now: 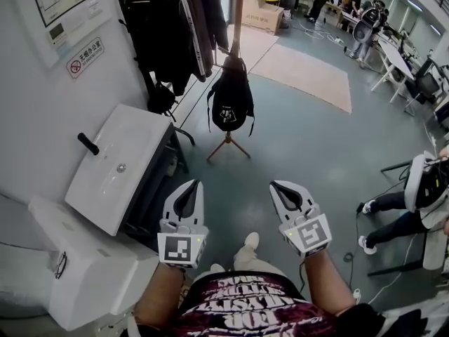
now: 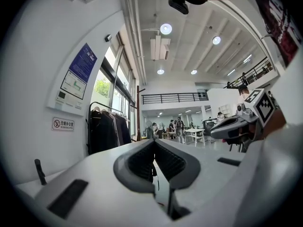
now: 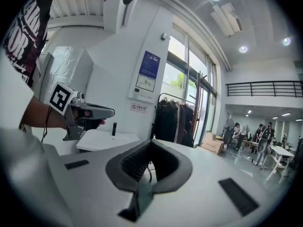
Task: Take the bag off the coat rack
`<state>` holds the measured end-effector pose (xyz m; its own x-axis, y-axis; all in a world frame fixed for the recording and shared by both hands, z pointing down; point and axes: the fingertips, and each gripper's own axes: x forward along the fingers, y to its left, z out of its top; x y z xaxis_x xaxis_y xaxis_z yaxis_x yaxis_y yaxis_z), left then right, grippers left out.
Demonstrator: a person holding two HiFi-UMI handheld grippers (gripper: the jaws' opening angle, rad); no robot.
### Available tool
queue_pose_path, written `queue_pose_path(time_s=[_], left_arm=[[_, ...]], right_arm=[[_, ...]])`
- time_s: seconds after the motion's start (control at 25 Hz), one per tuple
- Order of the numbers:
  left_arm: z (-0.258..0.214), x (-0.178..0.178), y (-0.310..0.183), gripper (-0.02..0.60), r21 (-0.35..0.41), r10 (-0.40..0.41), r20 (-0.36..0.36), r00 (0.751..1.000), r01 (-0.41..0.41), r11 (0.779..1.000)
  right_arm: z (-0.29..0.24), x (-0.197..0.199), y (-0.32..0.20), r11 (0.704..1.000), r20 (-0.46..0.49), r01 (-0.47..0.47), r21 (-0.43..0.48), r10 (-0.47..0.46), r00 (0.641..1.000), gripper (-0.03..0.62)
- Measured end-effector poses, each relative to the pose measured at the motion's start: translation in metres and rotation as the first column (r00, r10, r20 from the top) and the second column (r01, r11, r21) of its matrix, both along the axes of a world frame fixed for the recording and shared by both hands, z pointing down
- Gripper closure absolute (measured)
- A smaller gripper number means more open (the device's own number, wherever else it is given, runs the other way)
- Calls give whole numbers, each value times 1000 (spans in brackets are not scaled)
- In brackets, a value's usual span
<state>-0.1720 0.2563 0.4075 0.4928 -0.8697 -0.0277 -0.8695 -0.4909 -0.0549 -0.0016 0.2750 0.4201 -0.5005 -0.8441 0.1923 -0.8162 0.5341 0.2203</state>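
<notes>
A black backpack [image 1: 231, 102] hangs from the wooden coat rack pole [image 1: 238, 9], which stands on splayed legs [image 1: 227, 146] on the grey-green floor. Both grippers are held low in front of the person, well short of the bag and pointing toward it. My left gripper [image 1: 191, 185] is shut with nothing in it, and its tips meet in its own view [image 2: 154, 142]. My right gripper [image 1: 279, 186] is also shut and empty, its tips together in the right gripper view [image 3: 150, 142]. Each gripper shows sideways in the other's view: the right gripper [image 2: 236, 125] and the left gripper [image 3: 92, 112].
A rail of dark coats [image 1: 172, 20] stands left of the pole against the wall. A white cabinet [image 1: 123, 163] and a white box [image 1: 77, 272] are close on the left. A beige rug [image 1: 302, 69], a cardboard box [image 1: 263, 9], a seated person [image 1: 407, 202] and tables with people lie beyond.
</notes>
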Motion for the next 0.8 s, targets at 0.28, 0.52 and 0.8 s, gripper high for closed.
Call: queue_pose_path(time_s=[0.28, 0.52, 0.8], left_arm=[[2, 21, -41, 575, -29, -10, -22, 1000, 10, 1000], [8, 32, -73, 575, -53, -42, -6, 999, 42, 998], [7, 50, -101, 575, -54, -71, 6, 997, 71, 996]], right_arm=[[-4, 30, -47, 999, 69, -16, 36, 13, 998, 591], [-5, 39, -83, 1000, 74, 12, 20, -13, 997, 591], [-3, 56, -112, 998, 85, 58, 20, -59, 995, 591]])
